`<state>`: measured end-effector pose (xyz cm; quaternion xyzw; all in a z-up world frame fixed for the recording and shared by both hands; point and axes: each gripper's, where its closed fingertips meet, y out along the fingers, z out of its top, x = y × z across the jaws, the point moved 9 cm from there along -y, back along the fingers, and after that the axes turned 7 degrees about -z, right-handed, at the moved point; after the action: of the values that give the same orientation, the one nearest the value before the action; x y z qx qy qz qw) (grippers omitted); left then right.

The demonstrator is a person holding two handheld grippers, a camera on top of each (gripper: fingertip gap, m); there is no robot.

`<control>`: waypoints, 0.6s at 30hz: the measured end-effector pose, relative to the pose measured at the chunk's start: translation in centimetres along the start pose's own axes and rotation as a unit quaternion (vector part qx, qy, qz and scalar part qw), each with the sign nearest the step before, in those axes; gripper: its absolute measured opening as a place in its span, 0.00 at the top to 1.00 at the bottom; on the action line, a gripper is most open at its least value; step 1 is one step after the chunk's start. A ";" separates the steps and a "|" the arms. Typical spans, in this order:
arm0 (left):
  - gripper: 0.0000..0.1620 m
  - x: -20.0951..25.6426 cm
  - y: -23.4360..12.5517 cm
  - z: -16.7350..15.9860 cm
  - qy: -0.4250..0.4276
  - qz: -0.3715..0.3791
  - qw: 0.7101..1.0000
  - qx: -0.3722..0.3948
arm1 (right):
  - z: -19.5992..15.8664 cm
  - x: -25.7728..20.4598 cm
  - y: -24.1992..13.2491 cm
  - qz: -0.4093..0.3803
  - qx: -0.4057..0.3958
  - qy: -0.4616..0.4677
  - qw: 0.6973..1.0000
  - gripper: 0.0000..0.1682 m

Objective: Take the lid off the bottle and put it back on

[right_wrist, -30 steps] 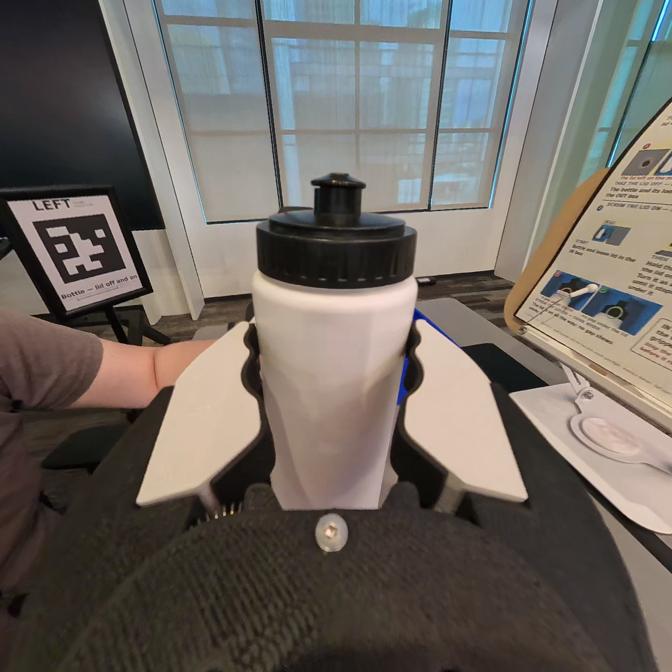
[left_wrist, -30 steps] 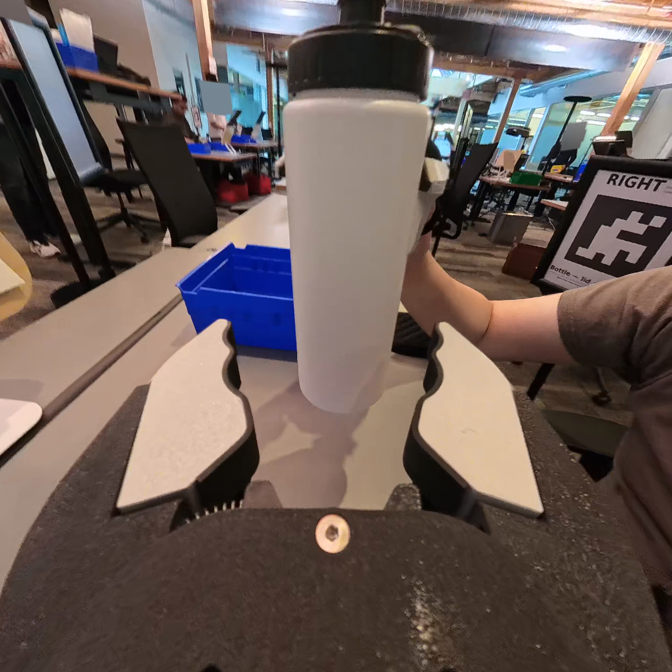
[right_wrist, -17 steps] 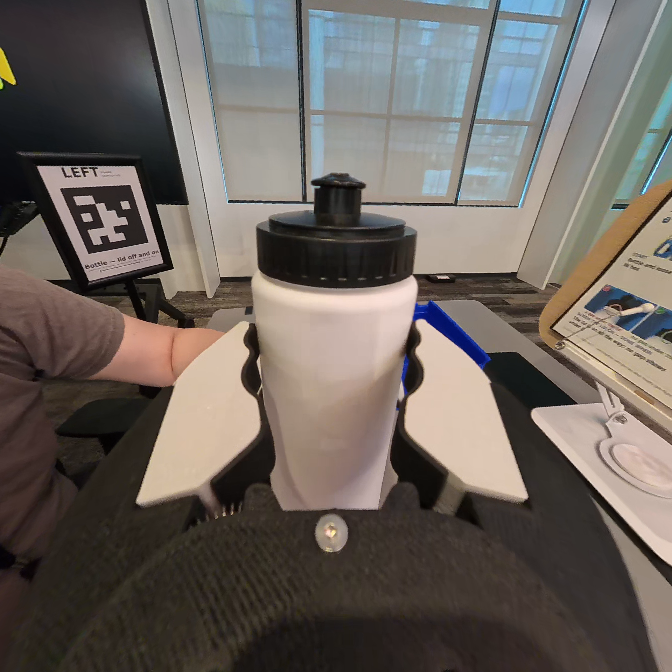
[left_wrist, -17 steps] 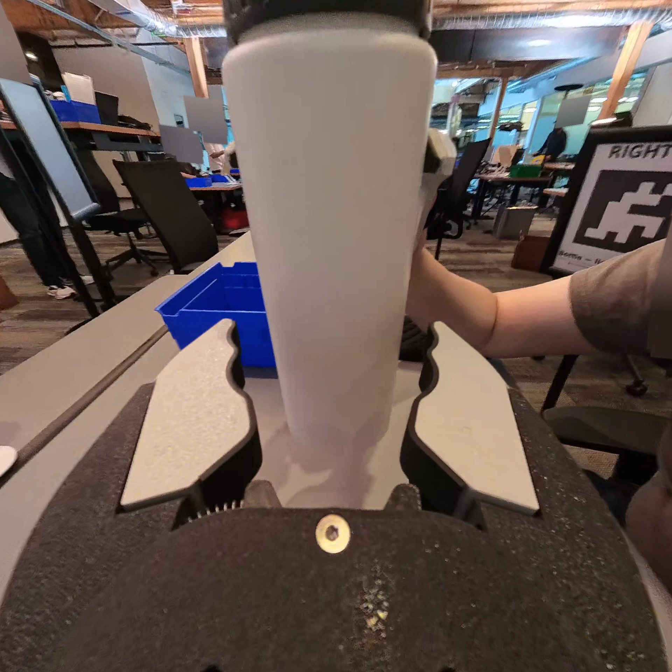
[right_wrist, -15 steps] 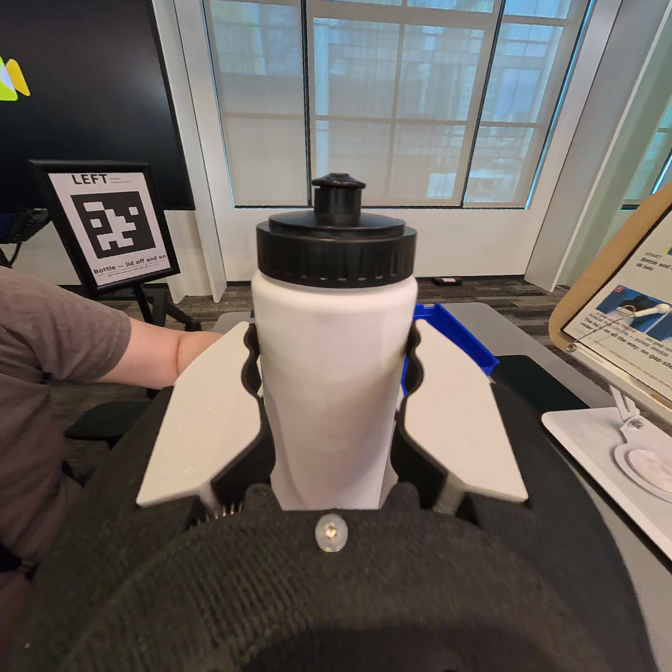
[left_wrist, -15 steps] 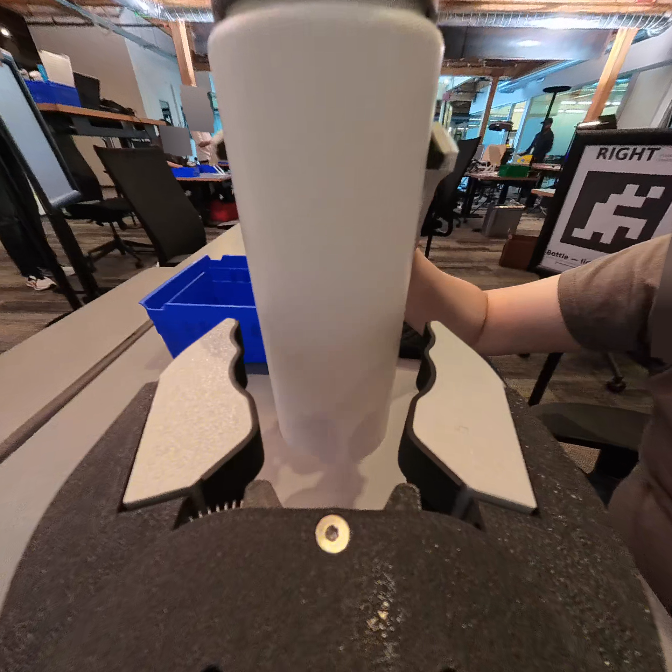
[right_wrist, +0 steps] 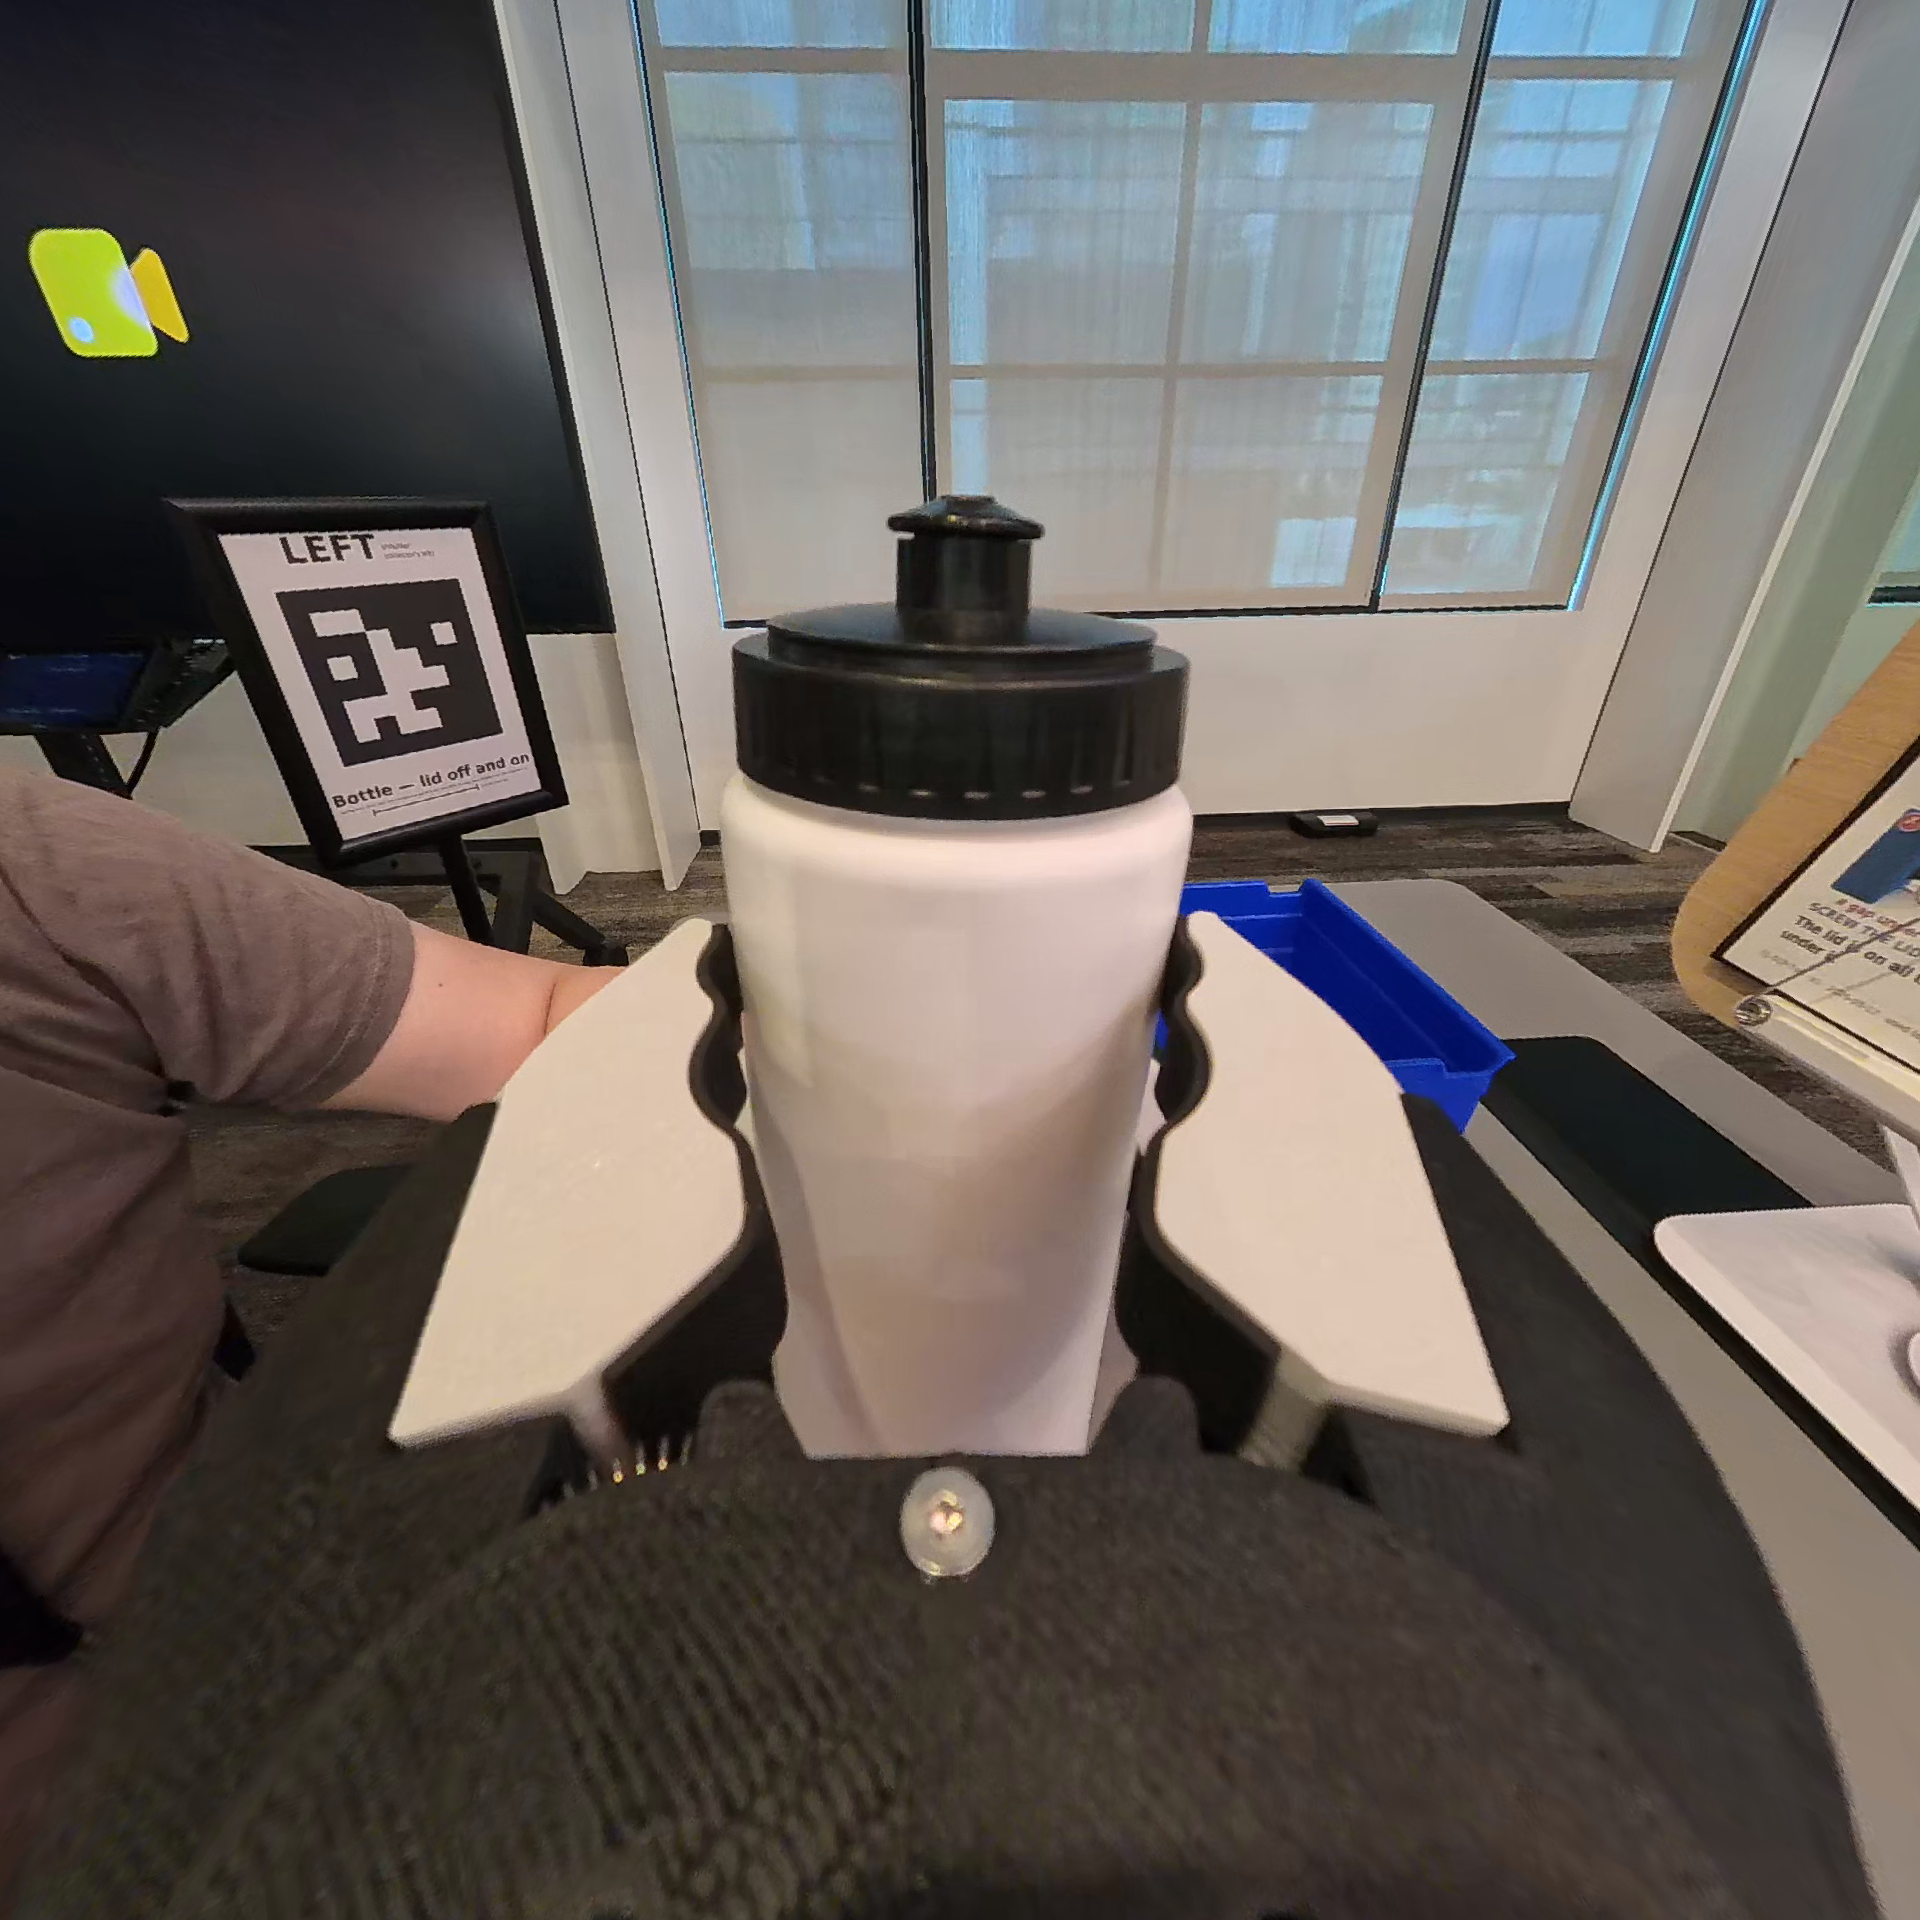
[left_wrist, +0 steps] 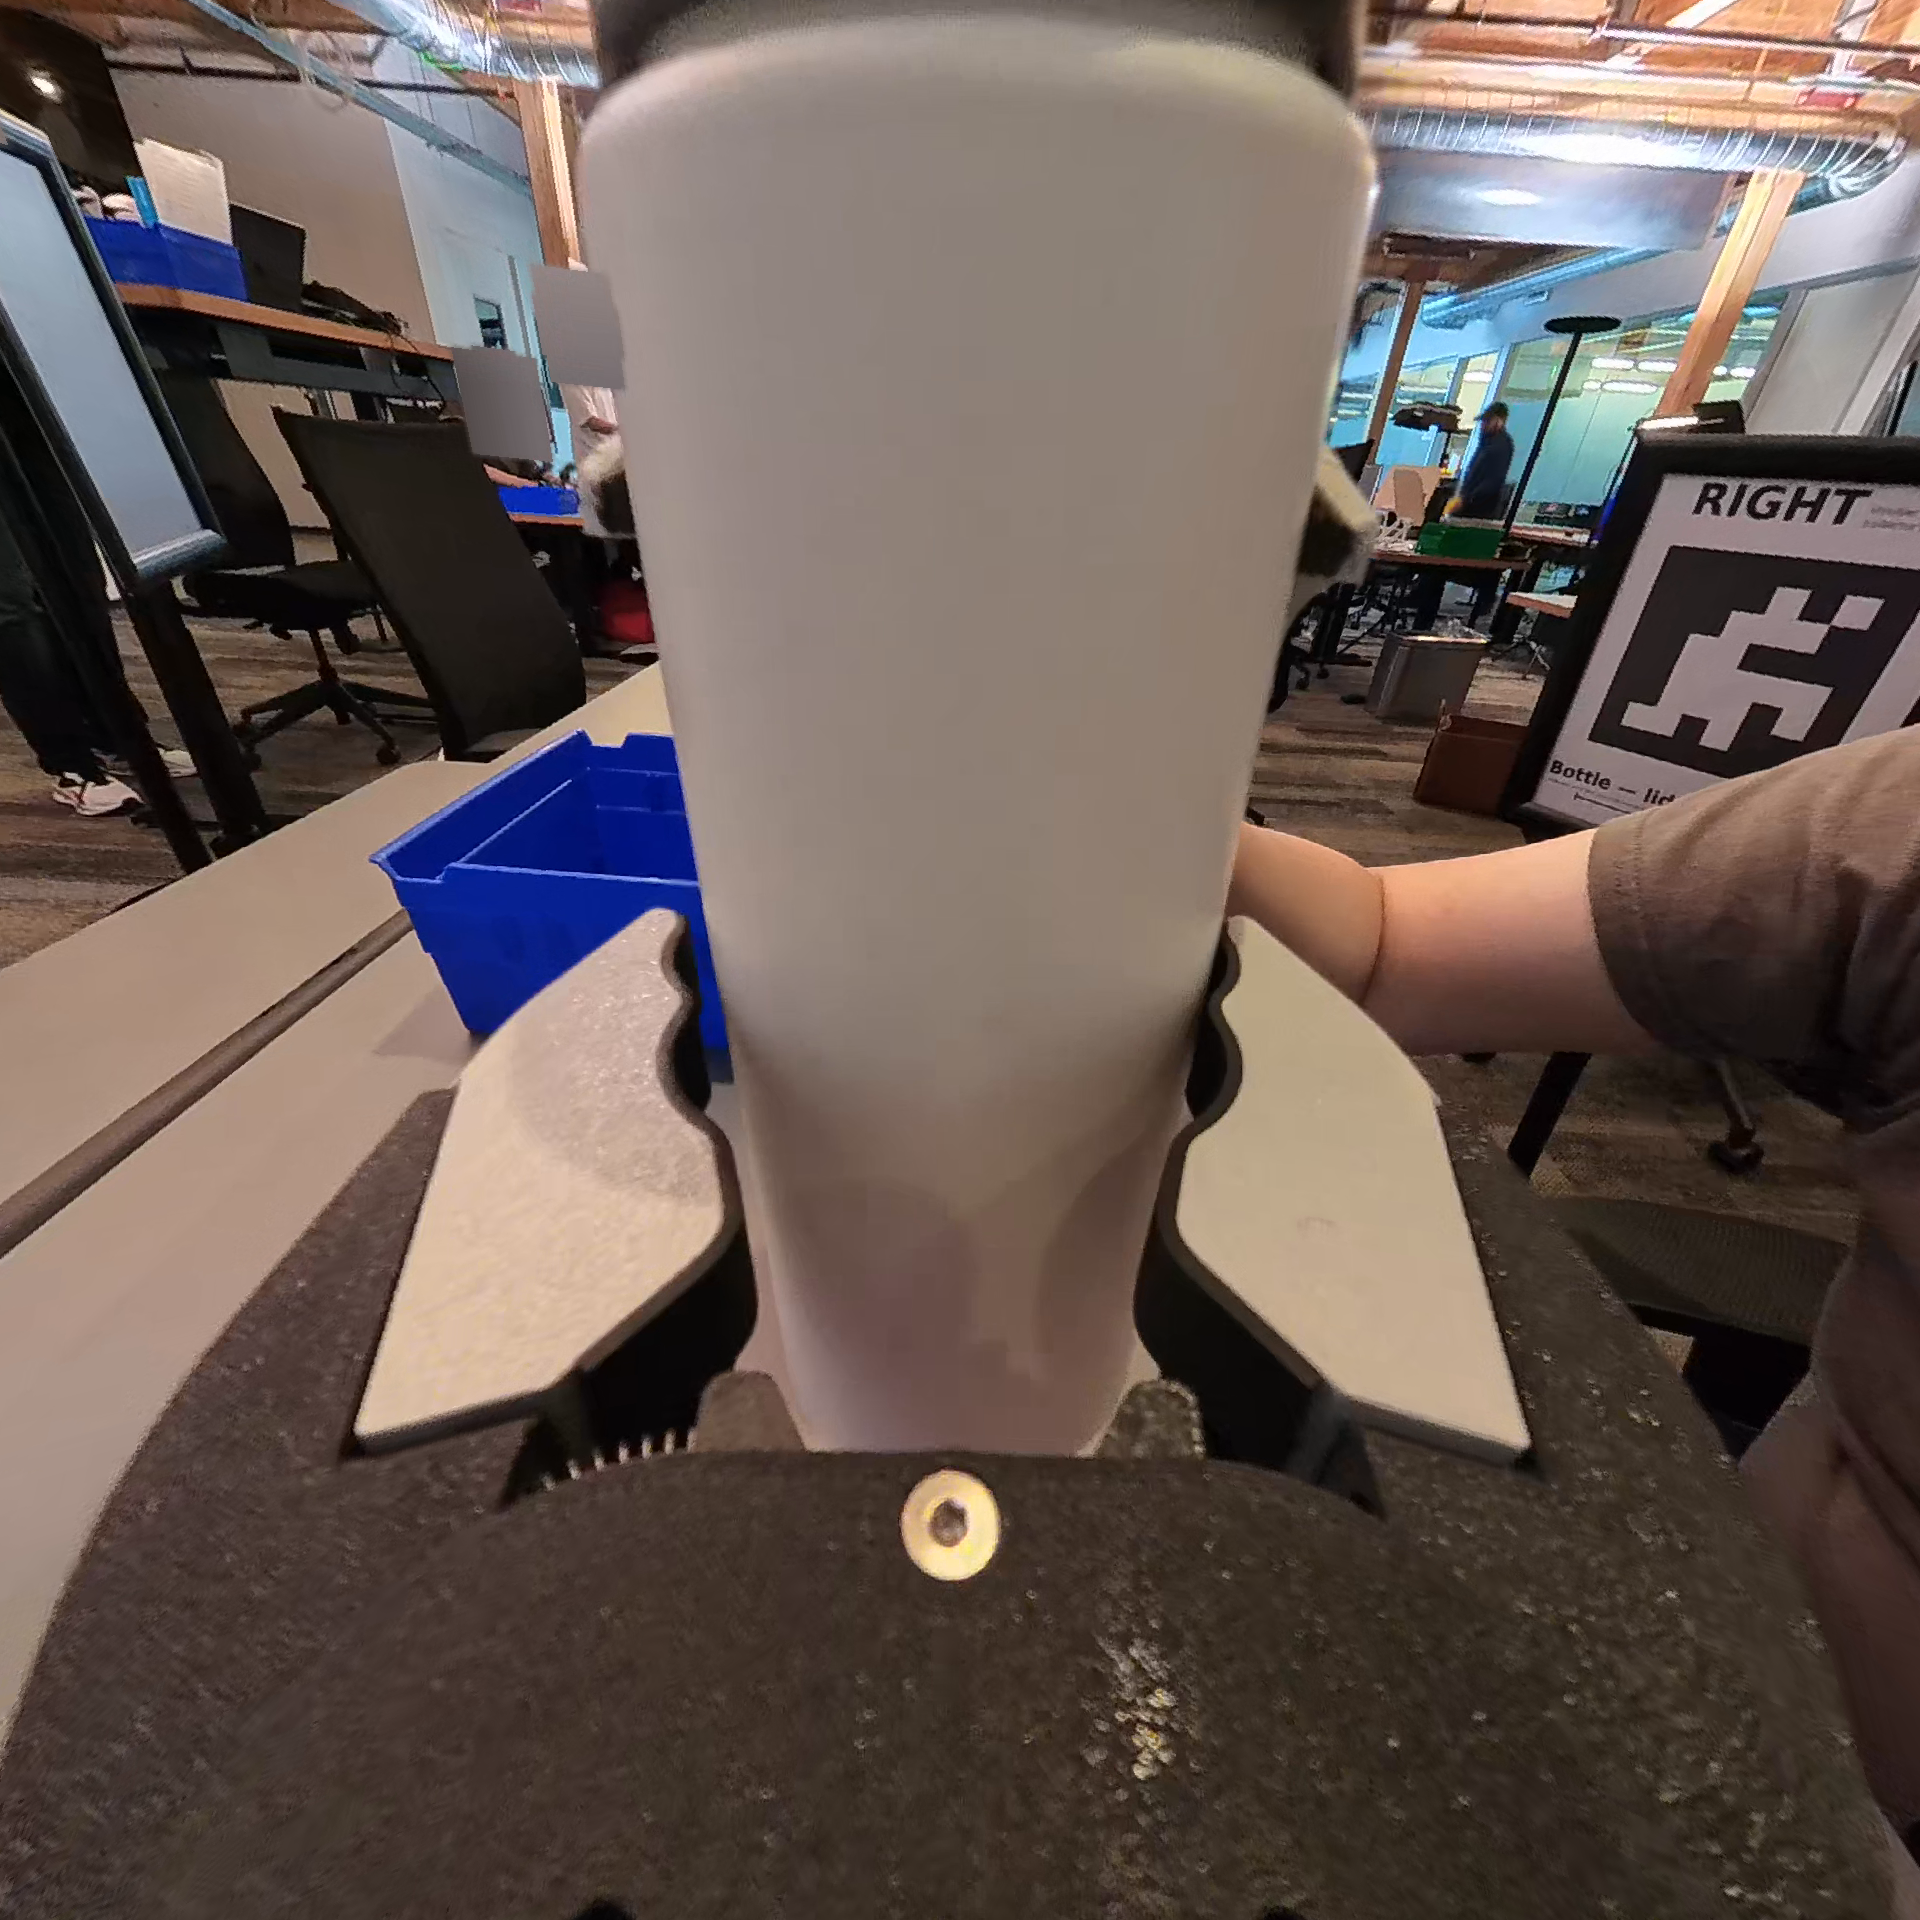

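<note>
The white squeeze bottle stands upright between the fingers of the right gripper, which are closed against its two sides at mid-body; whether its base rests on anything cannot be seen from either view. Its black ribbed screw lid, with pull spout, sits fully seated on the neck, with no gap visible at the collar. In the left wrist view the same bottle fills the frame, its lower body lying between the fingers of the left gripper; these fingers stand just at the bottle's walls, but whether they press or merely flank it cannot be told. Only a dark edge of the lid shows at the top of that view. Judgement: the task appears to be at an early stage, since the lid is on and nothing shows it loosened; unscrewing, lifting off and refitting all appear outstanding, though a completed cycle would look alike. The lid is ungripped, so one gripper would need to move up to it. Behind the bottle a blue plastic bin sits on the grey tabletop; the person's forearm extends at right.
</note>
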<state>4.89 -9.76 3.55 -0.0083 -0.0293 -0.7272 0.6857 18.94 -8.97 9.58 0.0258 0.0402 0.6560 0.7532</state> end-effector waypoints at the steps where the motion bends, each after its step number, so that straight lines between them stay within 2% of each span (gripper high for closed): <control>1: 0.43 0.0 0.0 0.0 -0.001 -0.001 1.000 -0.003 | 0.0 0.0 0.0 0.001 -0.001 0.000 1.000 0.52; 11: 0.47 0.2 0.4 -0.3 -0.013 -0.003 1.000 -0.002 | -0.3 0.5 -0.2 0.025 -0.002 0.009 1.000 0.52; 16: 0.47 -0.3 1.0 -2.0 0.009 0.034 0.999 -0.014 | -1.2 1.5 -1.0 0.049 -0.067 -0.015 0.996 0.52; 18: 0.47 -0.7 1.3 -3.4 0.035 0.083 0.996 -0.025 | -1.4 2.1 -1.7 0.046 -0.073 -0.019 0.996 0.53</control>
<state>6.35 -9.31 0.19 -0.0030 0.0138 -0.6684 0.7437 20.78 -7.10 8.02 -0.0154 -0.0233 0.6909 0.7224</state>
